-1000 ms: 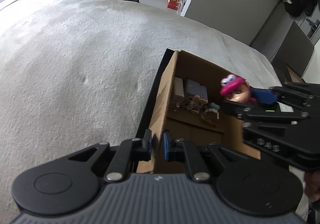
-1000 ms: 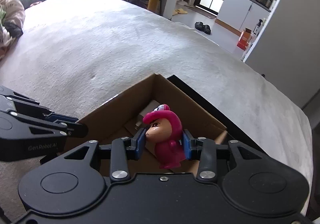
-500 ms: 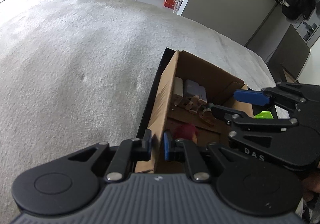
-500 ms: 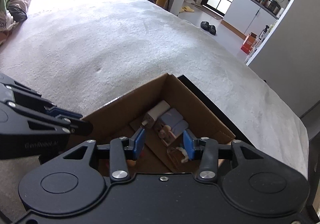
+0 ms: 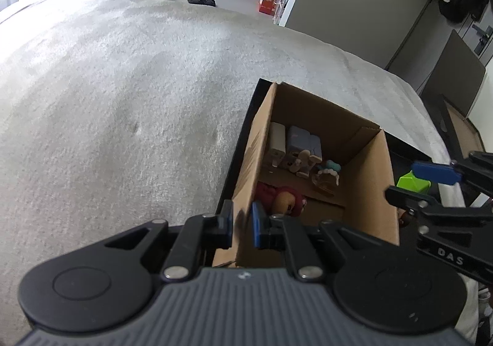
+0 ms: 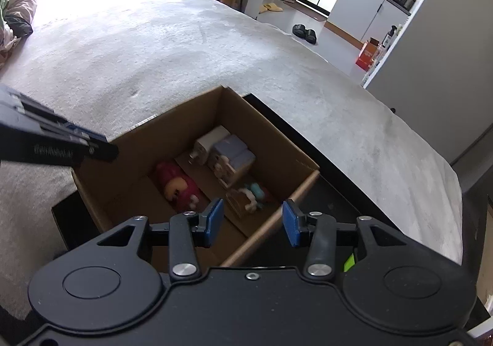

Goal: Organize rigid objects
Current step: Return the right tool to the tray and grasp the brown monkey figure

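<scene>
We see the pink-hooded toy figure [image 6: 177, 185] lying on its back on the floor of the cardboard box [image 6: 268, 133], left of the white charger [image 6: 207, 144]. Our right gripper [image 6: 249, 219] tilts down over the near rim, its jaws parted and empty. Our left gripper [image 5: 242, 227] pinches the box's near-left wall.

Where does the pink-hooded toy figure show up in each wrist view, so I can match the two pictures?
Left wrist: the pink-hooded toy figure lies low in the cardboard box, just beyond the left gripper clamped on the box's near wall.
Right wrist: it lies on the box floor, left of centre, beyond the open right gripper.
Shared landmark: the white charger plug at the box's far end.
</scene>
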Demonstrator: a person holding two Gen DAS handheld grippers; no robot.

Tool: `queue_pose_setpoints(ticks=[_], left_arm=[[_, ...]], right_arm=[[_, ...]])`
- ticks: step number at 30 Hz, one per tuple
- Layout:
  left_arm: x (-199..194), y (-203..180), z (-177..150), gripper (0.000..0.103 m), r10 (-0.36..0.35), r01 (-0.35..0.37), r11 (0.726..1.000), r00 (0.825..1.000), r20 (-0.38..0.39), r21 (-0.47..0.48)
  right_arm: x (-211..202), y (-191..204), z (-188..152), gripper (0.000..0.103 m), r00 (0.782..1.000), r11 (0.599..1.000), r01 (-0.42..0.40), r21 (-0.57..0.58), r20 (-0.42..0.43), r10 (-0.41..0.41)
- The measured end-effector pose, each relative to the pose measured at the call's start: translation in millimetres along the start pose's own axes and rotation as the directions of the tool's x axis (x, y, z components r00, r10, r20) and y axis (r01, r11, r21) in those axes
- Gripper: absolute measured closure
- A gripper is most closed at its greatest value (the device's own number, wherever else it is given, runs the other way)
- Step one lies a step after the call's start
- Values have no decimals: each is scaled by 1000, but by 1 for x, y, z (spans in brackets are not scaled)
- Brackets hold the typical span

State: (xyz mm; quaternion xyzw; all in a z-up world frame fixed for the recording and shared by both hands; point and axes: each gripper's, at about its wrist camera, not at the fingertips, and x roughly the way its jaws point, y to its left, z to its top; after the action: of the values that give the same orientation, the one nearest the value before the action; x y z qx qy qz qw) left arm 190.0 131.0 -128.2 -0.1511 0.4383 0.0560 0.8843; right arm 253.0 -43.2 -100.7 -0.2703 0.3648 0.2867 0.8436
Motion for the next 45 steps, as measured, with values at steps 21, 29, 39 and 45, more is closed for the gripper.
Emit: queue_pose_setpoints(ticks=[21, 29, 39, 45], left_arm=[[-14, -51, 14, 29, 159, -158, 980, 987, -3, 124], [-12, -89, 16, 29, 188, -186, 963, 982, 12, 197], [-1, -122, 16, 29, 223, -219, 942, 975, 14, 254], [8, -131, 16, 29, 236, -228, 933, 972, 4, 278]], right_arm=[[-3, -73, -70, 50, 997, 980, -52, 193, 63, 40], [6, -89, -95, 47, 993, 962, -106, 250, 84, 88], [27, -112, -120, 40, 991, 940, -122, 320, 90, 98], [49, -120, -134, 40, 990, 925, -135, 355, 85, 112]])
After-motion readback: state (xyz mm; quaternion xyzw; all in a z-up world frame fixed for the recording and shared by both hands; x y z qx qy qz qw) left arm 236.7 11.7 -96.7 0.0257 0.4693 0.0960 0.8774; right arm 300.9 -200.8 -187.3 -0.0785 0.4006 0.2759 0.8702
